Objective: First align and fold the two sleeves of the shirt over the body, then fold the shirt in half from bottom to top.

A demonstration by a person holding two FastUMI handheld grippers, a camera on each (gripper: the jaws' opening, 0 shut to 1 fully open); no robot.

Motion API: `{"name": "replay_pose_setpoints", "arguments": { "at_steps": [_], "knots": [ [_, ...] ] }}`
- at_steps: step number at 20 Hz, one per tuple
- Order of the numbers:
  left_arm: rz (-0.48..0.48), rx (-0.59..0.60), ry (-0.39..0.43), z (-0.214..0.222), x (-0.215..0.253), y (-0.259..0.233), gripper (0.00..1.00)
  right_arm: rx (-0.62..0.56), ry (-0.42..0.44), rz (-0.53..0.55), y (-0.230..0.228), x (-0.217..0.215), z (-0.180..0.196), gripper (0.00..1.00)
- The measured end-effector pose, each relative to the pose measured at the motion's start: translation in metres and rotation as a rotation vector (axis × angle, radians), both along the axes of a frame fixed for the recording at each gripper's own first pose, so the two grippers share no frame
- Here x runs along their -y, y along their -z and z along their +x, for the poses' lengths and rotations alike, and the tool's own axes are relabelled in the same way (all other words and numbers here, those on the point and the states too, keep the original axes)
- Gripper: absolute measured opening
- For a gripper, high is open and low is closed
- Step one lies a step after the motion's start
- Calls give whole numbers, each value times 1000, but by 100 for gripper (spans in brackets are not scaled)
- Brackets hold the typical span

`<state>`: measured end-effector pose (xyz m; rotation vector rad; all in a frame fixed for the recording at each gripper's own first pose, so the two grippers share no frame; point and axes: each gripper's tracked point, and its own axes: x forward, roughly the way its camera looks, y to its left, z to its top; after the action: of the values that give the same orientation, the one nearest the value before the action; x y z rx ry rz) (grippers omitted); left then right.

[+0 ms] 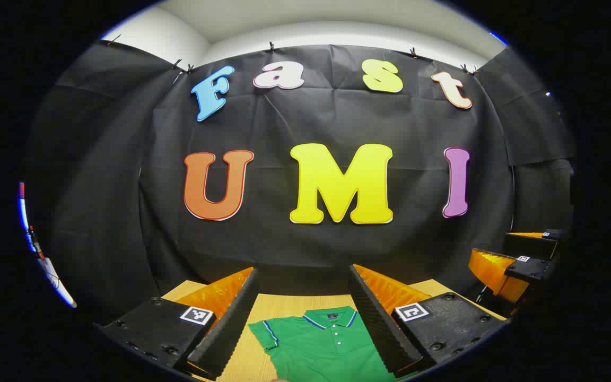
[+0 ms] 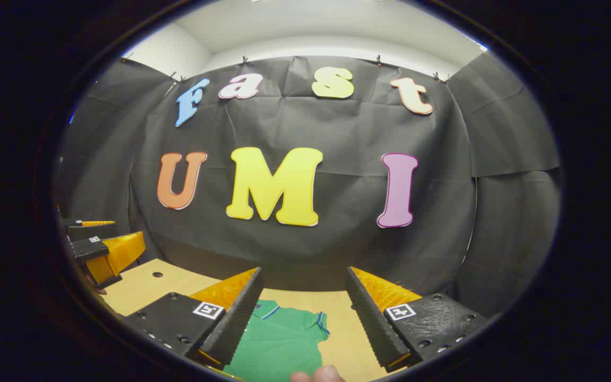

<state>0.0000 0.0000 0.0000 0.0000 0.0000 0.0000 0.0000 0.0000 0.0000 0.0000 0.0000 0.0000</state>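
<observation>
A green polo shirt (image 1: 326,345) with a blue-and-white trimmed collar lies flat on the wooden table (image 1: 284,305), collar toward the back wall. In the left gripper view its left sleeve and button placket show between my fingers. My left gripper (image 1: 303,276) is open, held above the shirt with nothing between its fingers. The right gripper view shows the shirt (image 2: 279,342) with its right sleeve spread out. My right gripper (image 2: 303,276) is open too, above that side. Each gripper shows at the other view's edge: the right gripper (image 1: 517,265), the left gripper (image 2: 98,246).
The black cloth wall rises right behind the table's far edge. A round hole (image 2: 157,275) marks the tabletop at the left. Part of a fingertip (image 2: 319,374) shows at the bottom of the right gripper view.
</observation>
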Motion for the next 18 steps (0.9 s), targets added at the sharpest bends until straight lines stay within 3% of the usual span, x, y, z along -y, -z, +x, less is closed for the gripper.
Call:
{"name": "replay_pose_setpoints", "arguments": {
  "at_steps": [18],
  "knots": [
    [24, -41, -53, 15, 6, 11, 100, -59, -81, 9, 20, 9, 36, 96]
  ]
}}
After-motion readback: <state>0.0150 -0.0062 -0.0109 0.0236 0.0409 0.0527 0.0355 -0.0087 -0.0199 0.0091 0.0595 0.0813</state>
